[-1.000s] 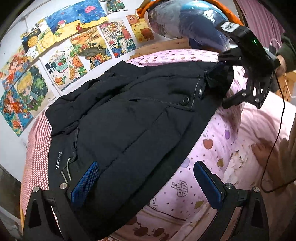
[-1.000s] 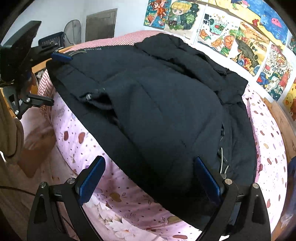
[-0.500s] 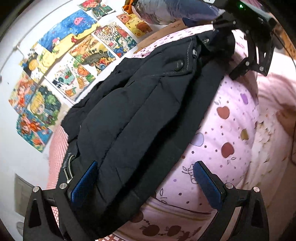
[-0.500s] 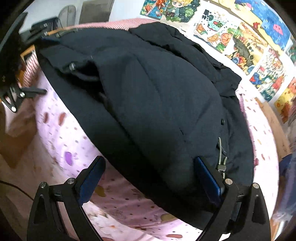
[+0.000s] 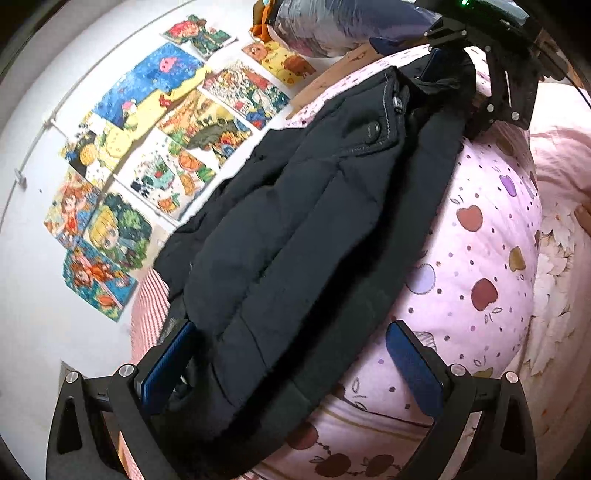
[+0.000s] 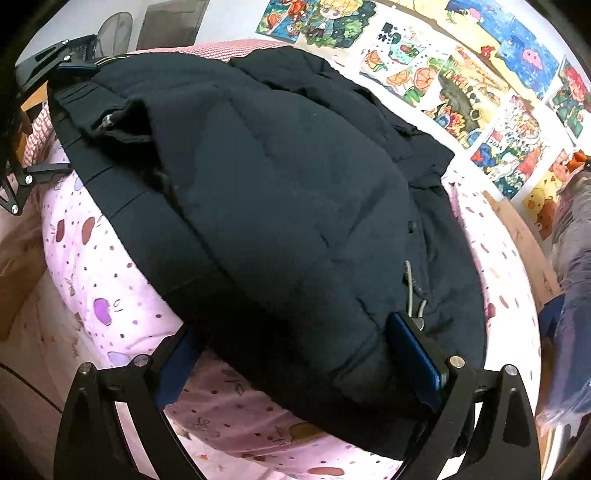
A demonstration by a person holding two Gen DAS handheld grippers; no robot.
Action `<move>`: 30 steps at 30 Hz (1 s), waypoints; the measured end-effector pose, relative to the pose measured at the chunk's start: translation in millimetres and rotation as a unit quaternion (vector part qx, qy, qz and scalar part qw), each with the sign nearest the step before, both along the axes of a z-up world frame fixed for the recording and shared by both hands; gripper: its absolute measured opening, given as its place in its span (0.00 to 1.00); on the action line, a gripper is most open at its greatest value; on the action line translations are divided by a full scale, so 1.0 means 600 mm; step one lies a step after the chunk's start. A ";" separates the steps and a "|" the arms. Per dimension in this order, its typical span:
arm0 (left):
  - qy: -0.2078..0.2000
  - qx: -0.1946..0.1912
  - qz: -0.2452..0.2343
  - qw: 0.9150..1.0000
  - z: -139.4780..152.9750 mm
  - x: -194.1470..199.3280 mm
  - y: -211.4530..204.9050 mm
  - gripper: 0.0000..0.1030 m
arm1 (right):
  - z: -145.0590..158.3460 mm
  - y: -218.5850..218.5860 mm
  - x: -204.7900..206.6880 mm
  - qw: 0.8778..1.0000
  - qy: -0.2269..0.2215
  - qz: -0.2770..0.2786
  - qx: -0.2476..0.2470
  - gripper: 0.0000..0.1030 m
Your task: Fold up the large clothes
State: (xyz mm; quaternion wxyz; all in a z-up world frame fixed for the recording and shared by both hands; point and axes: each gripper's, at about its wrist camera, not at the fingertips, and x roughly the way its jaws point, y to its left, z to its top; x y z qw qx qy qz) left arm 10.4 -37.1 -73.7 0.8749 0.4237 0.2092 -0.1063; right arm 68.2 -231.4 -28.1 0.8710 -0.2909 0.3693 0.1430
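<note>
Black quilted puffer jacket (image 5: 295, 229), large, lies spread over the pink apple-print bedspread (image 5: 480, 258) of a bed, its near side lifted along the bed's front edge and draped back over its own body; far side reaches toward the wall edge of the bed. Wall behind carries a row of bright children's drawings (image 5: 155, 155). Red-and-white checked sheet (image 6: 229, 48) shows at one end of the bed, beyond the jacket. Wooden bed board (image 6: 524, 236) runs at the other end, with a plastic-wrapped blue bundle (image 5: 332, 26) beside it. Left gripper (image 5: 291, 365), black frame with blue pads, jaws spread wide with a thick fold of the jacket's ribbed edge bunched between them; fabric touches the left-side pad, gap at the other pad. Right gripper (image 6: 299, 354) likewise spread wide, a padded edge of the jacket filling the space between its pads. In the left wrist view the right gripper sits at the jacket's far end, by a snap button (image 5: 370, 130). Grey drawcord with toggle (image 6: 415, 295) hangs just beside the right gripper's pad.
</note>
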 end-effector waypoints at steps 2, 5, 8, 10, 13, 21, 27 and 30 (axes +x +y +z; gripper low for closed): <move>-0.009 -0.005 0.003 1.000 0.004 0.000 0.000 1.00 | -0.003 -0.001 0.004 1.000 -0.005 -0.003 -0.009 0.92; -0.015 -0.019 0.014 1.000 0.014 0.005 0.006 1.00 | -0.002 0.002 0.004 1.000 -0.019 -0.005 -0.020 0.92; -0.020 -0.040 0.024 0.999 0.028 0.012 0.015 1.00 | 0.013 0.003 0.003 0.998 -0.052 -0.010 -0.024 0.92; -0.026 -0.050 0.032 0.998 0.037 0.018 0.021 1.00 | 0.030 0.000 0.005 0.997 -0.078 -0.019 -0.020 0.92; -0.028 -0.078 0.043 0.996 0.054 0.026 0.030 1.00 | 0.050 -0.012 0.022 0.996 -0.084 -0.032 0.008 0.92; -0.042 -0.117 0.044 0.991 0.092 0.031 0.040 0.92 | 0.060 -0.036 0.049 0.995 -0.074 -0.044 0.048 0.87; -0.065 -0.127 0.025 0.989 0.122 0.034 0.037 0.62 | 0.075 -0.004 0.029 0.993 -0.114 0.001 0.013 0.46; -0.065 -0.125 0.010 0.990 0.134 0.040 0.029 0.39 | 0.090 0.010 0.028 0.993 -0.120 0.019 0.011 0.27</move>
